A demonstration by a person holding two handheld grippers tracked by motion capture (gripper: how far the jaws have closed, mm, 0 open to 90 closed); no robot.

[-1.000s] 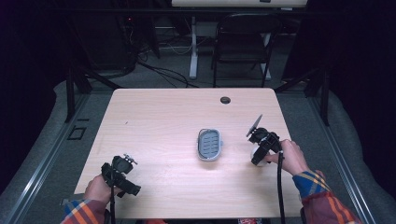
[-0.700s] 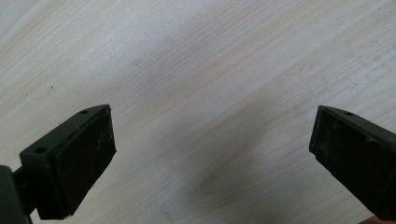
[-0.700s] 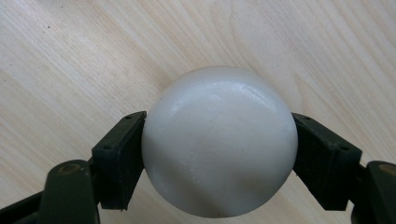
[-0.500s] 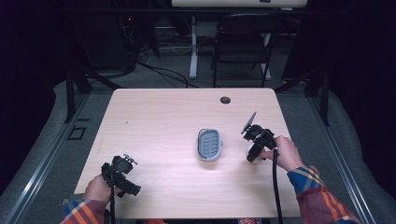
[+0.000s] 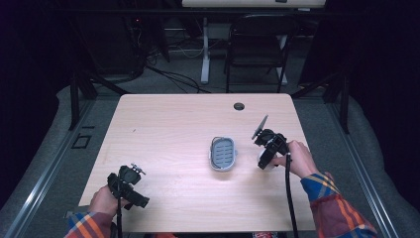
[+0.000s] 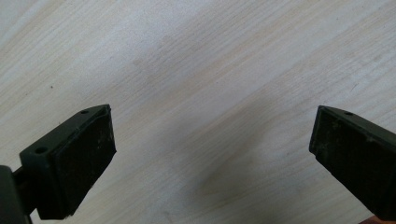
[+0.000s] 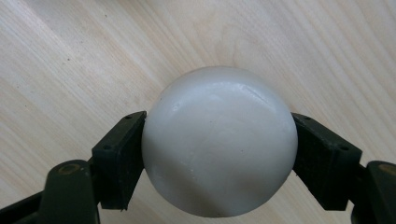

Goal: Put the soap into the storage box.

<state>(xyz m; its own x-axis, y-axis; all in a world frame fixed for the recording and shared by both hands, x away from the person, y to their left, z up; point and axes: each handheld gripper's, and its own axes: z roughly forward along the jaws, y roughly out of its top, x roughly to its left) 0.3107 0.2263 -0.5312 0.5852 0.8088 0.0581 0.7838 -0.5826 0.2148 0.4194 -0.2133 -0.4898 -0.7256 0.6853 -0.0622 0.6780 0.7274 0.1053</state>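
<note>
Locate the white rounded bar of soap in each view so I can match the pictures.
High view: the white soap peeks out under the right gripper, right of the grey soap dish.
Left gripper view: not in this picture; open jaws over bare wood.
Right gripper view: the soap sits mid-frame, clamped between both jaws.
Shared landmark: the light wooden table, whose grain also runs behind the soap.

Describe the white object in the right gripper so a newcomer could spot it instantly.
On the pale wooden table, look right of the grey oval dish at its middle. There the right gripper clamps a smooth, rounded white piece, unlike the slotted dish.
</note>
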